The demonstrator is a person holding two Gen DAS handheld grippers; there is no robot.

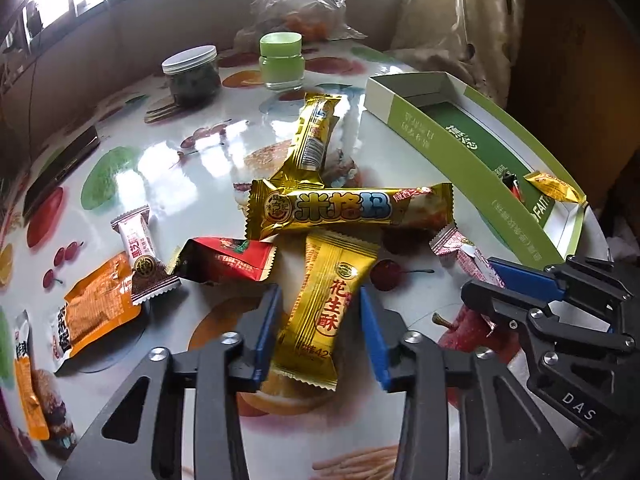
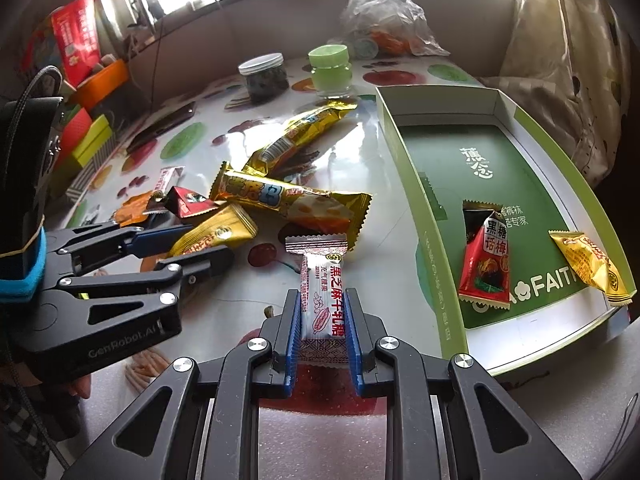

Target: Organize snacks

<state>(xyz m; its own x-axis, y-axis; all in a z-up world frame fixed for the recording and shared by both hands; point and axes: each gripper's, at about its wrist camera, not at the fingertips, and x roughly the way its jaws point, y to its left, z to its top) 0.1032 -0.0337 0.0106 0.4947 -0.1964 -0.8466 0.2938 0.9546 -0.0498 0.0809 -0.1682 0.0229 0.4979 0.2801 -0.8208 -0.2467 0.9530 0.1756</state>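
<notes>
The peanut-crisp packet (image 1: 320,304) is gold with red characters; the box (image 2: 412,184) is green, its walls white inside; the tablecloth (image 1: 180,184) is fruit-printed.

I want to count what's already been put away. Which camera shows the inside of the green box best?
The right wrist view: the green box lies open to it, with a red packet and a gold packet on its floor. The left wrist view sees mostly the box's side wall, with only the packets' tips showing.

"花生酥" on gold packet (image 1: 324,304); "GenRobot.AI" on left claw (image 2: 192,250)
</notes>
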